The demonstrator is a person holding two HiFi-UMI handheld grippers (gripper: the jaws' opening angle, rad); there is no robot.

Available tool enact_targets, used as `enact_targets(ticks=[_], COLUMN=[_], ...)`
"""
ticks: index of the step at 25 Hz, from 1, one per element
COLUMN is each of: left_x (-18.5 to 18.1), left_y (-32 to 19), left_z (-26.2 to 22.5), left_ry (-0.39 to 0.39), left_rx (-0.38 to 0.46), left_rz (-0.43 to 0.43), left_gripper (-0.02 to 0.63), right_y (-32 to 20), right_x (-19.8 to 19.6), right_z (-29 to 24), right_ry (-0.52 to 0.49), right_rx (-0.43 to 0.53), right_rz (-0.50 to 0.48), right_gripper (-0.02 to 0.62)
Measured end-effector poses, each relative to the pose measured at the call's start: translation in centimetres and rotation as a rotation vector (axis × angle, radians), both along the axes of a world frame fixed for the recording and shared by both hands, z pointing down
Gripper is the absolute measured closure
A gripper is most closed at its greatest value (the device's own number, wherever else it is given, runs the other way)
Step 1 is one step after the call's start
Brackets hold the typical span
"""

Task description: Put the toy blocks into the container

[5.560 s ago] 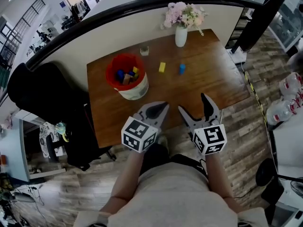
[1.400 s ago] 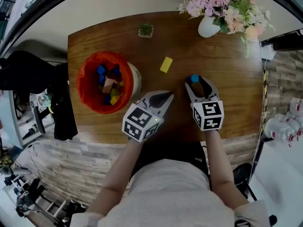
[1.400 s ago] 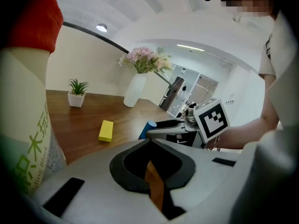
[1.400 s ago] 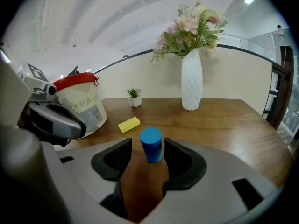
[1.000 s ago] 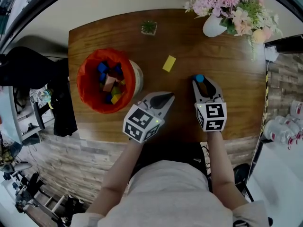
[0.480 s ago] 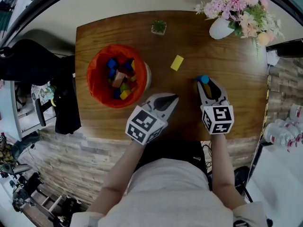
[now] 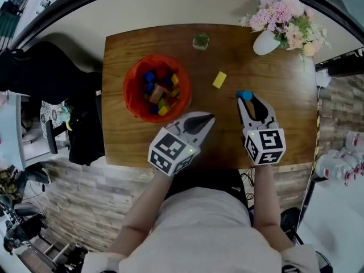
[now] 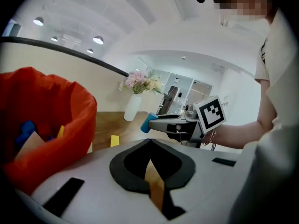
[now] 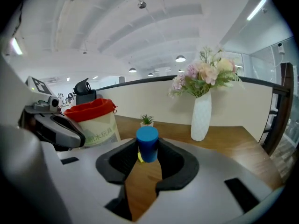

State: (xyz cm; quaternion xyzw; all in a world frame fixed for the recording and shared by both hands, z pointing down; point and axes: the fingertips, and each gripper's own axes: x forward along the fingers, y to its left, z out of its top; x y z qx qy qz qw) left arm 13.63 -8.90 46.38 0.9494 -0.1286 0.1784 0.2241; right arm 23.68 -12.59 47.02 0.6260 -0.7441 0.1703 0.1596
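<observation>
A blue cylinder block (image 7: 244, 95) stands upright between the fingertips of my right gripper (image 7: 246, 98), which is shut on it above the wooden table (image 7: 273, 90). In the right gripper view the blue block (image 9: 147, 144) fills the gap at the jaw tips (image 9: 148, 147). A yellow block (image 7: 219, 79) lies flat on the table between the two grippers and the container. The container (image 7: 130, 89) is a white bucket with a red liner holding several coloured blocks, at the left. My left gripper (image 7: 207, 119) hovers shut and empty just right of the container.
A white vase of pink flowers (image 7: 265, 42) stands at the far right corner and a tiny potted plant (image 7: 200, 40) at the far edge. A black chair with dark cloth (image 7: 54, 90) is left of the table. Water bottles (image 7: 340, 164) lie on the floor at the right.
Since the earliest frame the right gripper reached out and took the blue block off the table. Over the last second it keeps holding it; mainly the view has shifted, and the left gripper stays put.
</observation>
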Motion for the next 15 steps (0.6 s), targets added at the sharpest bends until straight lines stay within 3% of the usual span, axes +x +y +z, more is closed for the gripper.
enact_targets(ticks=[15], left_x=[-3.2], left_y=[-1.7], left_z=[-7.5], left_ry=[0.140], left_rx=[0.115], left_rz=[-0.051], left_gripper=[0.591], right_y=[-1.7], right_x=[-6.7], right_z=[-8.9], right_ry=[-0.004], right_rx=[0.171], right_rz=[-0.112], right_gripper=[0.454])
